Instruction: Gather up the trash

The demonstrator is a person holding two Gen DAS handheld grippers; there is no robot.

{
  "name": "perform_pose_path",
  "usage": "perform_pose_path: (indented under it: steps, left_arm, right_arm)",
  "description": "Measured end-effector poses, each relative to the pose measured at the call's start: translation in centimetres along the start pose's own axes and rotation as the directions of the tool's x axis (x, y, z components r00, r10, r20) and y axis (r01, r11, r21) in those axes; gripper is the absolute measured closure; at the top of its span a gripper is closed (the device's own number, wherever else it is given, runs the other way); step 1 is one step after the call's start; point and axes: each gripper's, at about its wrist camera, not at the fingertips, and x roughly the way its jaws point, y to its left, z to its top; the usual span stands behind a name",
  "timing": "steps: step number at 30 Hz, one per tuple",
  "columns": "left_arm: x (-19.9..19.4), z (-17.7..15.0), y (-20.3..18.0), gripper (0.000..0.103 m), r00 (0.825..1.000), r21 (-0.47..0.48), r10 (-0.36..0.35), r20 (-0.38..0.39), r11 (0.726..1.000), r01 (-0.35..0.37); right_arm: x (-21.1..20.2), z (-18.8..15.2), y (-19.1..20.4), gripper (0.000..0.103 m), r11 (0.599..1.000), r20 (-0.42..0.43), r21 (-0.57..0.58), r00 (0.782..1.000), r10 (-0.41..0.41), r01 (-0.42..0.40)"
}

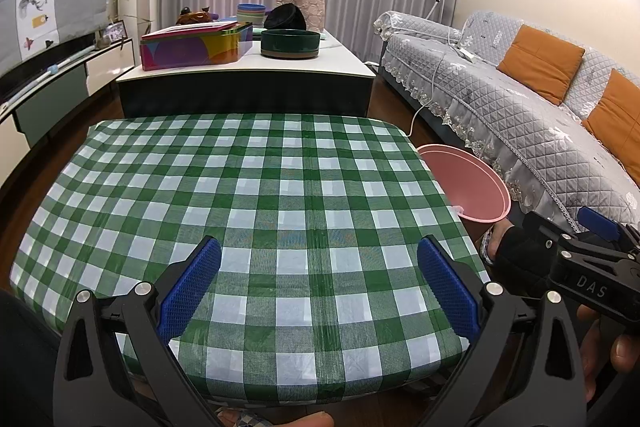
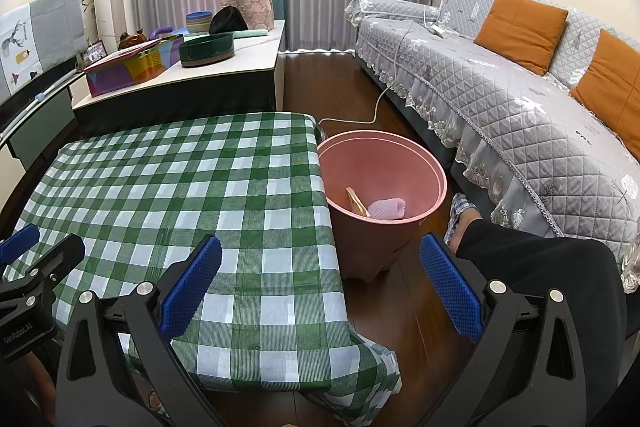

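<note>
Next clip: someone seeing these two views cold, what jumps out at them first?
The green-and-white checked tablecloth fills the middle of both views, with nothing lying on it. Beside the table's right edge, on the wooden floor, stands a pink bin holding a pale pink wad and a tan scrap. Both the left gripper and the right gripper are open and hold nothing; a grey quilted sofa with orange cushions runs along the right.

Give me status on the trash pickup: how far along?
Looks finished. Done: wrapper and pink foam piece lie in the pink bin. In hand: nothing; left tongs and right tongs are both open. Left: no trash visible on the checkered table.
</note>
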Motion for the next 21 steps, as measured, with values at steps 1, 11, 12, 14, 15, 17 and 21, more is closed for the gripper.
perform_pose_path:
  steps: [1,11,12,14,15,17,21]
  left_arm:
    - [-0.02,0.03,0.03,0.008,1.000,0.001,-0.001,-0.001,1.000,0.001]
    - [-0.01,-0.01,0.02,0.008,1.000,0.003,-0.001,0.000,1.000,0.001]
    - [0.00,-0.04,-0.04,0.008,1.000,0.005,-0.001,0.002,1.000,0.001]
    - [0.03,-0.05,-0.29,0.008,1.000,0.009,-0.002,0.003,1.000,0.002]
    - [0.06,0.05,-0.42,0.008,1.000,0.010,-0.003,0.002,1.000,0.003]
    - [0.05,0.12,-0.48,0.008,1.000,0.009,-0.003,0.002,1.000,0.003]
    - [0.05,0.14,-0.51,0.008,1.000,0.012,-0.003,0.004,1.000,0.003]
  right_arm:
    - [0.02,0.00,-0.01,0.005,1.000,0.001,0.000,1.000,0.000,0.000]
    - [0.00,0.00,-0.03,0.005,1.000,0.001,0.000,1.000,0.000,0.000]
    - [-0.02,0.01,-0.02,0.005,1.000,0.002,0.001,1.000,-0.001,0.001]
    - [0.00,0.01,-0.04,0.005,1.000,0.001,0.001,1.000,0.000,0.000]
    - [0.00,0.00,-0.04,0.005,1.000,0.001,0.001,1.000,-0.001,0.001]
    - [-0.01,0.01,-0.06,0.005,1.000,0.002,0.000,1.000,0.000,0.000]
    - [-0.01,-0.01,-0.04,0.005,1.000,0.002,0.000,1.000,0.000,0.000]
